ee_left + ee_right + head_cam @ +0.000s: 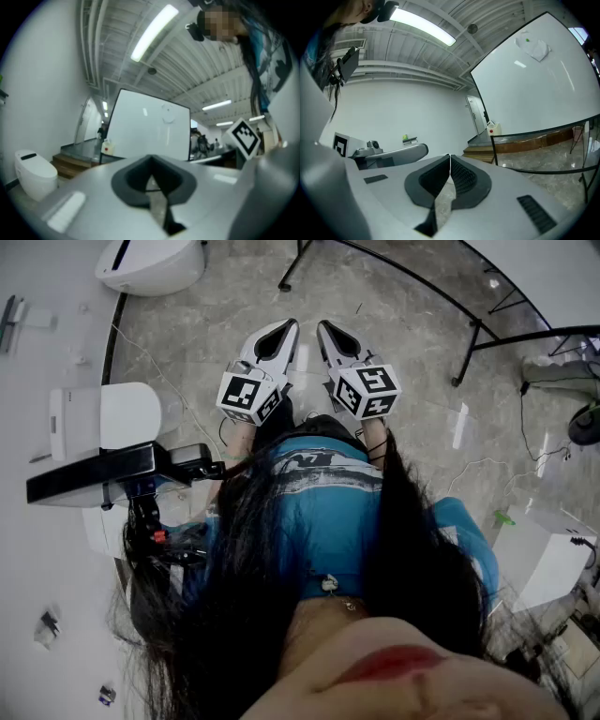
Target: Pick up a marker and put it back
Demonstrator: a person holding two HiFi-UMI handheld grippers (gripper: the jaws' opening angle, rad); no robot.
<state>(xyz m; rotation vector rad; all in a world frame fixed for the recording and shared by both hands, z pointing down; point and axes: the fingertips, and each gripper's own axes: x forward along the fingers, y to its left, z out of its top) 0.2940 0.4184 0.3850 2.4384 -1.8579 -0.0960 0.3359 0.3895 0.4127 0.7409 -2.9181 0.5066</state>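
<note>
While no marker is to be seen in any view, the step in hand is judged to be the approach, with the pick not yet begun.

- Left tool [271, 341]: held level over the floor [403, 324]; jaws pressed together, nothing between them.
- Right tool [337, 339]: just beside the left, tipped slightly down; jaws pressed together, likewise empty.
- Whiteboard [534, 89]: seen ahead in both gripper views, well apart from the tools. A marker may be kept there, though none can be made out.
- Next move: the marker must be located, one tool carried to it, and its jaws spread beforehand.
</note>
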